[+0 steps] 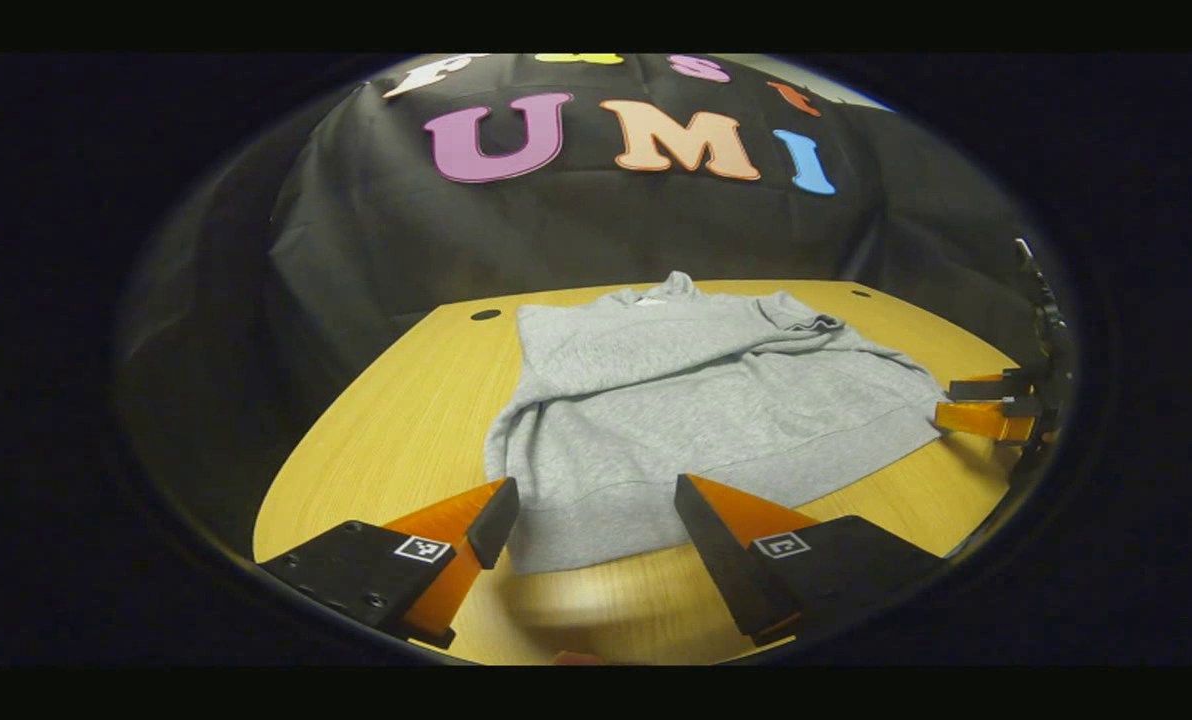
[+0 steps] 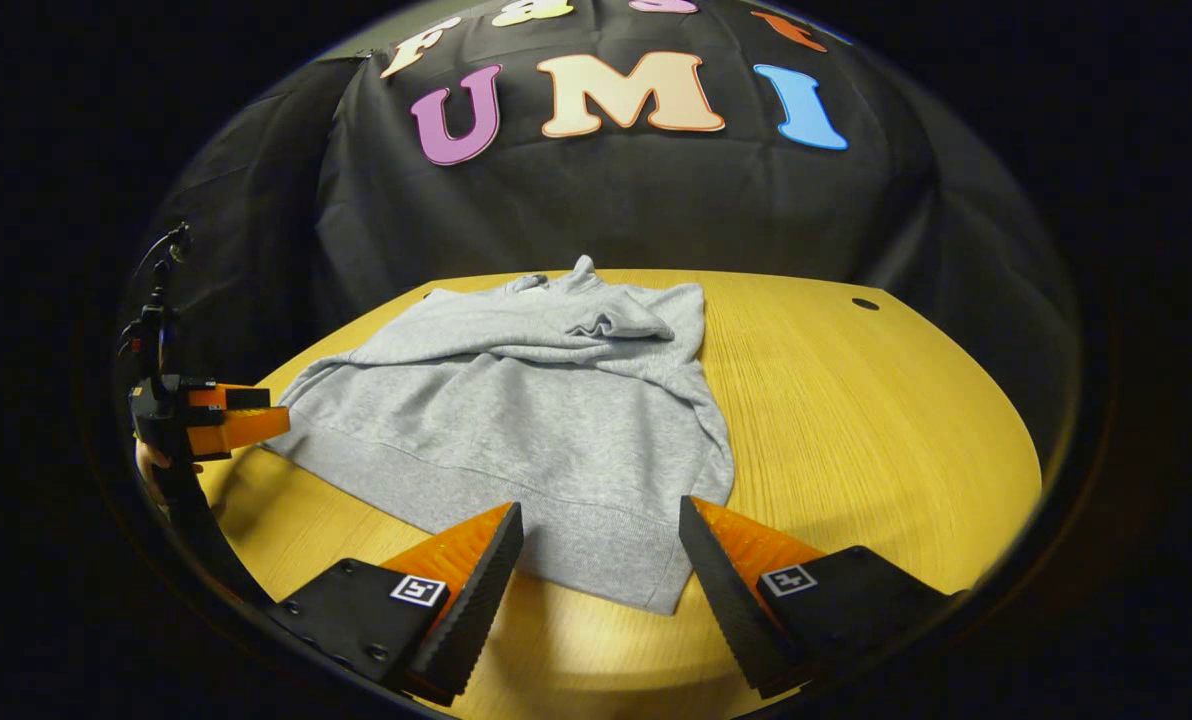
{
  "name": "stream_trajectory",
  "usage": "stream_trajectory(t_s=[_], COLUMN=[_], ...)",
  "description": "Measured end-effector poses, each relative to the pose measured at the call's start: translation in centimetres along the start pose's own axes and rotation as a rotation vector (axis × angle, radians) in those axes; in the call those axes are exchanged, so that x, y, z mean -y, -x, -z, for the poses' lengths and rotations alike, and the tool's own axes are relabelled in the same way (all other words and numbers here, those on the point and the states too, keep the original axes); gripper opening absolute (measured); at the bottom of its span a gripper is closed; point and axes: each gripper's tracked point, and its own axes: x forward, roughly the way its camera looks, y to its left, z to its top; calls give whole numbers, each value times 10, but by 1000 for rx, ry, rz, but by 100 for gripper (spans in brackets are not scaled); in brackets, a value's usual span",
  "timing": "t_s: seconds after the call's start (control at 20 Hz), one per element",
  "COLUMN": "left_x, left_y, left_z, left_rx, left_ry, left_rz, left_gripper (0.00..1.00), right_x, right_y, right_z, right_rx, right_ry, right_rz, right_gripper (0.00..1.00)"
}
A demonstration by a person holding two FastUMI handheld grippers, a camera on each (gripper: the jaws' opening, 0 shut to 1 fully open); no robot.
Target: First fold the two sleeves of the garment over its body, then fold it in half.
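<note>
Wooden surface [image 1: 386, 430] under black cloth wall; grey garment [image 1: 696, 410] lies flat mid-surface, collar far, hem near; both sleeves look already folded across the body, one cuff [image 2: 621, 325] bunched near the collar; so sleeve step judged done, half-fold left; left gripper [image 1: 596, 515] wide open over the hem's near left corner, holding nothing; right gripper [image 2: 601, 535] wide open over the near right corner, also empty; whether fingers touch fabric, cannot tell; small holes in surface's far edge.
</note>
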Motion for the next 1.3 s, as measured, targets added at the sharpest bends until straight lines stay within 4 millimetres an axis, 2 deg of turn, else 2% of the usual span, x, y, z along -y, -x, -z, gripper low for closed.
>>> stream_trajectory(t_s=[0.1,0.15,0.2,0.25,0.55,0.6,0.65,0.7,0.75,0.85,0.95,1.0,1.05,1.1,1.15,1.2,1.3], left_x=[-1,-1,-1,0,3,2,4,5,6,9,14,14,17,18,20,21,21], left_y=[0,0,-1,-1,0,0,0,0,0,0,0,-2,-2,-5,-4,-5,-5], left_z=[7,10,14,20,24,23,24,24,25,24,22,21,21,19,19,17,17], left_rx=[-10,-20,-32,-49,-71,-68,-68,-65,-64,-65,-57,-55,-51,-46,-39,-35,-32], left_ry=[-7,-12,-16,-21,16,40,59,60,52,42,49,54,57,58,61,60,62], left_rz=[-3,-4,-4,-6,-5,-4,2,3,8,25,44,48,56,67,73,80,84], left_gripper=[94,94,94,94,94,93,94,94,92,85,65,43,38,27,23,15,2], right_x=[0,-1,-1,-2,-2,-2,-1,-1,-2,-3,-9,-11,-12,-14,-15,-16,-15], right_y=[0,0,0,0,-2,-3,-4,-3,-4,-3,-4,-3,-3,-3,-3,-2,-2], right_z=[4,4,5,6,9,8,7,9,7,9,9,9,10,9,9,9,9], right_rx=[-5,-4,-8,-16,-54,-53,-49,-53,-55,-62,-70,-67,-68,-65,-66,-62,-56], right_ry=[17,20,25,31,23,18,13,6,-3,-26,-68,-67,-46,-43,-38,-32,-29], right_rz=[8,13,18,19,28,25,25,24,22,16,-7,-19,-31,-39,-40,-38,-37], right_gripper=[98,93,98,98,97,91,91,72,69,39,38,14,14,14,14,7,4])
